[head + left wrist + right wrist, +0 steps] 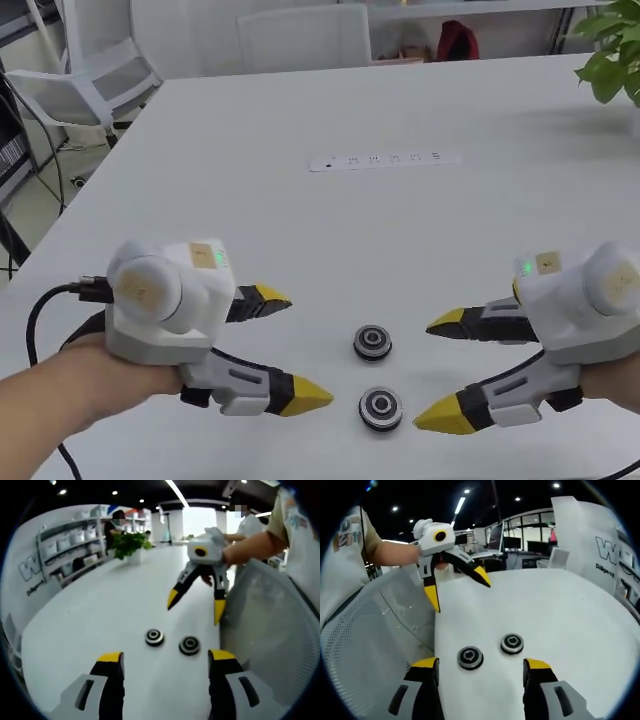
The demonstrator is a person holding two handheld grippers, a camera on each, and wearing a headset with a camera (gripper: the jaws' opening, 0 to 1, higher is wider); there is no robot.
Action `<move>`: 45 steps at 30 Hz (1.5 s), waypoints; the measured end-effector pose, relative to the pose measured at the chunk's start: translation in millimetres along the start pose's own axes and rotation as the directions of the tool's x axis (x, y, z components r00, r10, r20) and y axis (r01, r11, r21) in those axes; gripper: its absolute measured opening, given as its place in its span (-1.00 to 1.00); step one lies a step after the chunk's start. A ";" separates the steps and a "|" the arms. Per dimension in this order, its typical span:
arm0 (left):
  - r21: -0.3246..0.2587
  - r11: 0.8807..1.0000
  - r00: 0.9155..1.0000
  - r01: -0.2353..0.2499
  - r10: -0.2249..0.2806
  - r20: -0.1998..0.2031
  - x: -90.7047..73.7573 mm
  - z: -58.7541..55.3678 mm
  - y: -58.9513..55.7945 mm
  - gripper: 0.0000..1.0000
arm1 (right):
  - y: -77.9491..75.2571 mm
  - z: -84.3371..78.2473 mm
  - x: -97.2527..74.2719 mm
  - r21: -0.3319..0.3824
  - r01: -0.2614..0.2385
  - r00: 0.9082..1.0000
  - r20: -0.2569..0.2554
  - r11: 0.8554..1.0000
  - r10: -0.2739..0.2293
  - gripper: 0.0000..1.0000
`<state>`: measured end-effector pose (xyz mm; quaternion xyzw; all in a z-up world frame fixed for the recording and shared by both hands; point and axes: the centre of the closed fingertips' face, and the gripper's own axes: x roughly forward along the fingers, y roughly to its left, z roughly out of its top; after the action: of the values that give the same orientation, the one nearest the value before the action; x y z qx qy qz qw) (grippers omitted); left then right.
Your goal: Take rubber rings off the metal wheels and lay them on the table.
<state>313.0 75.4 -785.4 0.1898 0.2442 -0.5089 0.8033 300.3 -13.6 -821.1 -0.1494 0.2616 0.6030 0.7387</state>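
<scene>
White table (300, 220): wheels (373, 342) sit btwn left hand-held gripper (305, 345) & right hand-held gripper (426, 372), both open; unpinned, wheel may skid.

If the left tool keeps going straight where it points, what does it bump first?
Probably the nearer metal wheel, lying just ahead of the left tool's open jaws, if it travels low enough. Otherwise the right tool beyond.

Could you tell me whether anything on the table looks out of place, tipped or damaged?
Nothing stands out. The far wheel and near wheel lie flat on the table, apart, dark outer rings in place. The left gripper and right gripper are open either side, touching neither.
</scene>
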 end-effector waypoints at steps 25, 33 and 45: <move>0.009 0.998 0.997 0.063 -0.062 -0.049 23.7 -9.4 -11.6 0.17 | 8.7 -14.9 20.3 -0.054 -0.068 0.996 -0.054 0.996 0.065 0.02; 0.036 0.996 0.994 0.083 -0.080 -0.071 31.4 -13.6 -17.0 0.07 | 9.3 -17.0 22.5 -0.055 -0.083 0.995 -0.056 0.995 0.080 -0.09; 0.048 0.991 0.989 0.128 -0.124 -0.084 42.9 -12.7 -28.9 -0.02 | 9.5 -18.6 26.9 -0.067 -0.104 0.993 -0.064 0.992 0.100 -0.23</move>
<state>299.8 39.6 -822.5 0.2156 0.2744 -0.5570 0.7536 290.9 0.4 -850.6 -0.1800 0.2696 0.6439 0.6930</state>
